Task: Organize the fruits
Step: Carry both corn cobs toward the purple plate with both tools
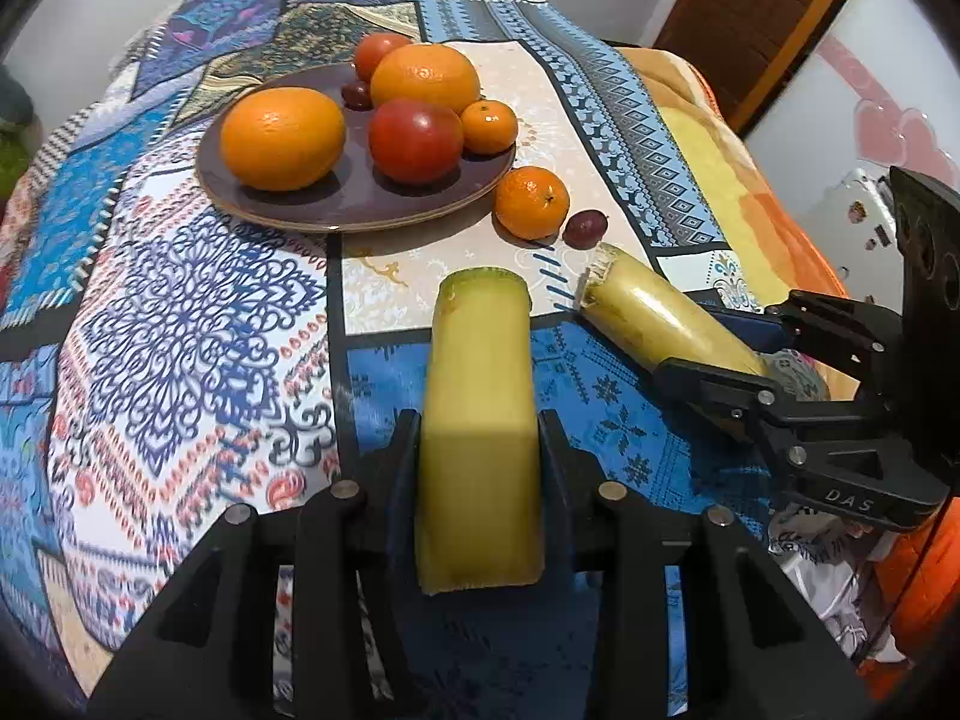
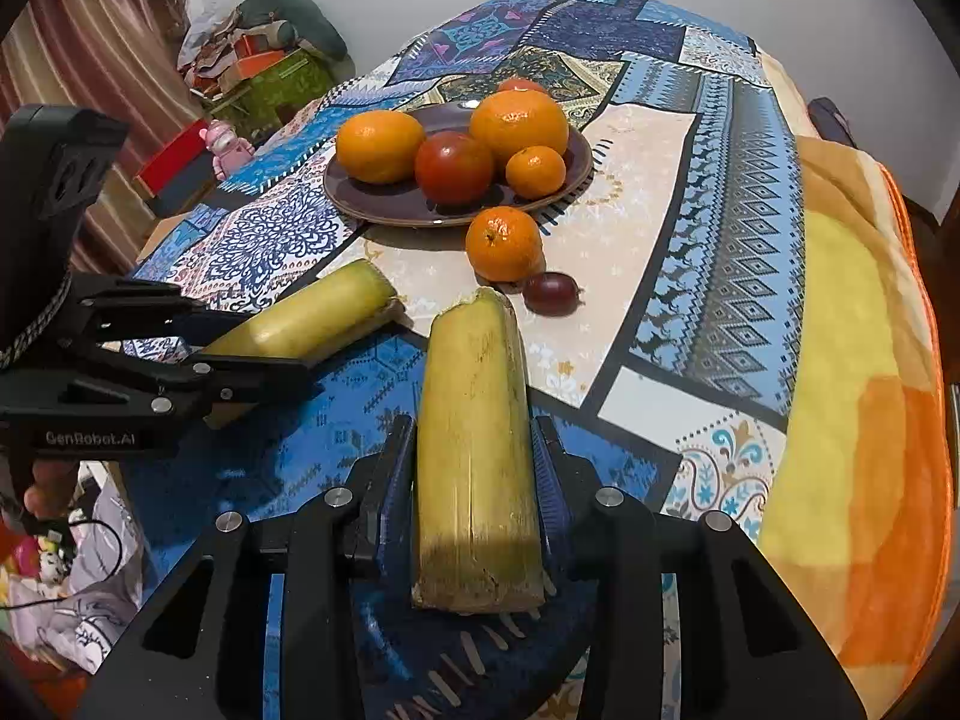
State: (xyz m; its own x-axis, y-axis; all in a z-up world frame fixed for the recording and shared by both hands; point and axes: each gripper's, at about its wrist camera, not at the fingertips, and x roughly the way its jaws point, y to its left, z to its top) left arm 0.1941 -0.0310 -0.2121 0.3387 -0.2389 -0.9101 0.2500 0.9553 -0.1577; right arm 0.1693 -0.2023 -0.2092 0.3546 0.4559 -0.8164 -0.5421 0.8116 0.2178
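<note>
My left gripper (image 1: 478, 438) is shut on a yellow-green sugarcane piece (image 1: 478, 414), held above the patterned tablecloth. My right gripper (image 2: 474, 450) is shut on a second sugarcane piece (image 2: 474, 438); it also shows in the left wrist view (image 1: 660, 318). The left piece shows in the right wrist view (image 2: 306, 324). A purple plate (image 1: 354, 204) holds two oranges (image 1: 282, 138), two tomatoes (image 1: 415, 139), a small mandarin (image 1: 489, 126) and a dark grape (image 1: 356, 93). A loose mandarin (image 1: 531, 203) and a dark grape (image 1: 585, 229) lie on the cloth beside the plate.
The table (image 1: 180, 312) has a blue patchwork cloth. An orange-yellow blanket (image 2: 864, 372) lies along its right side. A pink toy figure (image 2: 225, 144) and cluttered boxes (image 2: 264, 72) stand beyond the left edge. Bags (image 1: 828, 576) lie below the near edge.
</note>
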